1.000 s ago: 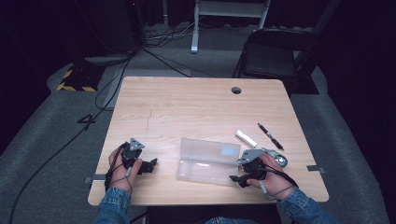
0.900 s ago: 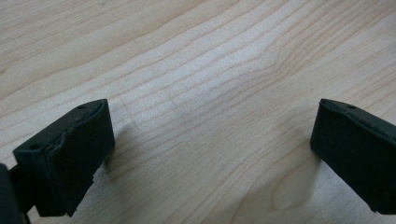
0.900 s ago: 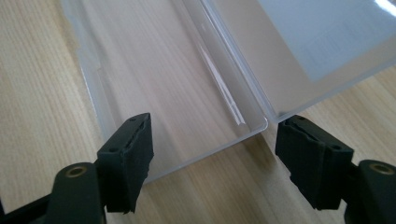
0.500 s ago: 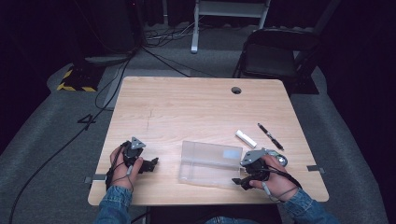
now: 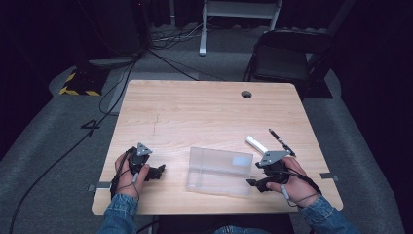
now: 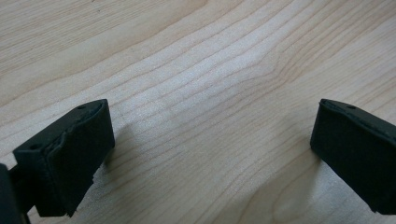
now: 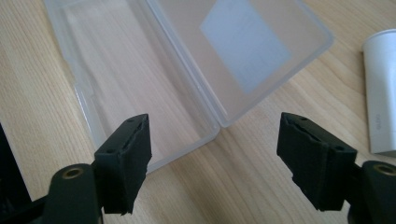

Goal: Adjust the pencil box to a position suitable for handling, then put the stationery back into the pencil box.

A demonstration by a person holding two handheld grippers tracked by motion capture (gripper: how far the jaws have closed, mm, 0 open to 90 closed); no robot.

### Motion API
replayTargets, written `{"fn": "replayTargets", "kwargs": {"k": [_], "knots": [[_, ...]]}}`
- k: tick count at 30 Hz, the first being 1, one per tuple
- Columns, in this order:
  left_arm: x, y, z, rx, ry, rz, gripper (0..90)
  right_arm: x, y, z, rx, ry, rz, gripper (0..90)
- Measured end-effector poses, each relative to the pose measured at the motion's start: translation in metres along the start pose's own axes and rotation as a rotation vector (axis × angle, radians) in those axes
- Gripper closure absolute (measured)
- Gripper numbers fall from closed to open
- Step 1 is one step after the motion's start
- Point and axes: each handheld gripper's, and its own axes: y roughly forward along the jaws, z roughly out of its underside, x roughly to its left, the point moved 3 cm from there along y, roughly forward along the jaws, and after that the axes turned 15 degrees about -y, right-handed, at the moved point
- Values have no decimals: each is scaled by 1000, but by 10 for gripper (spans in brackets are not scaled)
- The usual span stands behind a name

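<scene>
The bench (image 5: 195, 112) carries a clear plastic case (image 5: 219, 170) lying open (lid flat beside its tray), just ahead of the right gripper (image 5: 254, 184), whose jaws stand wide apart with nothing between them. Beyond that gripper lie a white tube (image 5: 256, 144) and a pen (image 5: 279, 140). The left gripper (image 5: 158, 171) rests well away from the case, jaws spread over bare wood.

A table (image 5: 195, 112) carries an open plastic case (image 5: 219, 170) near its front edge, lid and tray lying flat side by side. The right gripper (image 5: 254, 183) sits just right of the case, at its front corner. The left gripper (image 5: 160, 170) rests on bare wood well left of the case. Behind the right gripper lie a small tube (image 5: 256, 144) and, further right, a pen (image 5: 280, 141). A chair (image 5: 285, 61) stands beyond the table's far right corner.
</scene>
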Motion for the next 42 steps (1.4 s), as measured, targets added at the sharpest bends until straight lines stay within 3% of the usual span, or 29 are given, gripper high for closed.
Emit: {"fn": "replayTargets", "kwargs": {"k": [9,21,26,31,37,42], "knots": [[0,1,-1,1,-3,3,1,-11,-13,-3,-41,28,33,272],[-1,1,-1,2,-4,3,1,-28,-32,-8,-135,80,145,284],[0,1,-1,2,-1,1,1,-45,-35,-6,-158,121,187,284],[0,1,-1,1,0,1,1,-62,-36,0,-143,138,219,334],[0,1,-1,1,-1,1,1,-82,-37,8,-142,183,248,316],[0,1,-1,1,-1,1,1,-102,-36,16,-128,221,285,188]]}}
